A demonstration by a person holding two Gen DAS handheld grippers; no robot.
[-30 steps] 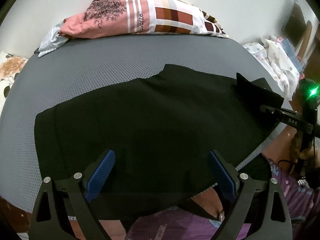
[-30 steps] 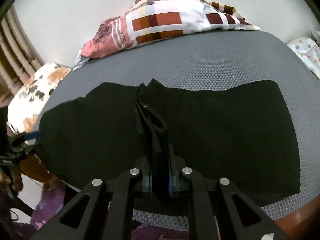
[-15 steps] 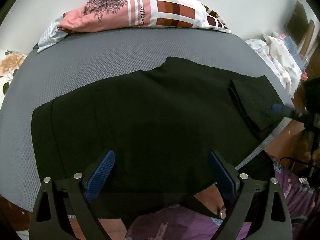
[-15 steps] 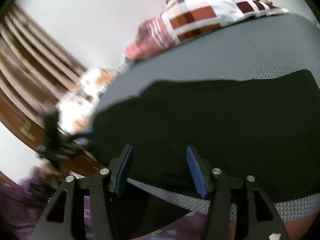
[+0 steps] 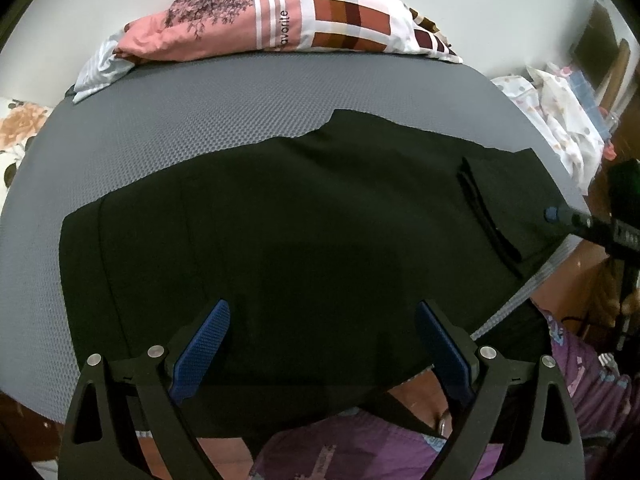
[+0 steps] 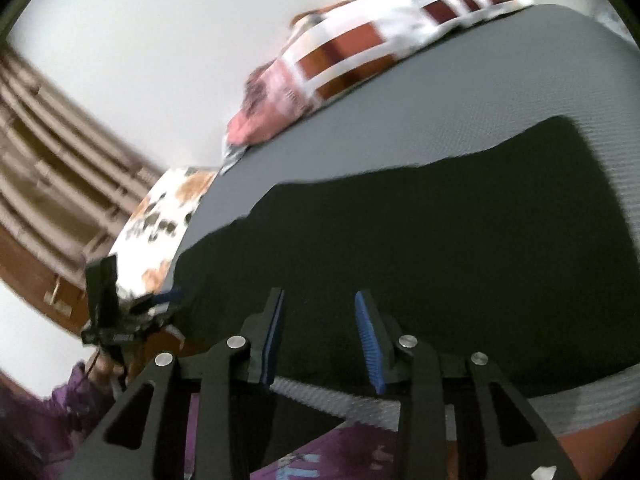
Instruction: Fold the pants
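Black pants spread flat on grey mattress, long axis nine to three o'clock, twelve o'clock of both tools; left gripper spread wide, empty; right gripper parted, empty, nearer three o'clock end.

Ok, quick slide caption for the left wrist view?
Open left gripper hovers over black pants spread flat on the grey mat.

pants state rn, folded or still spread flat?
Mostly spread: the black pants lie flat across the grey mattress, with only one end flap turned over near the right gripper. Both grippers are open, holding nothing.
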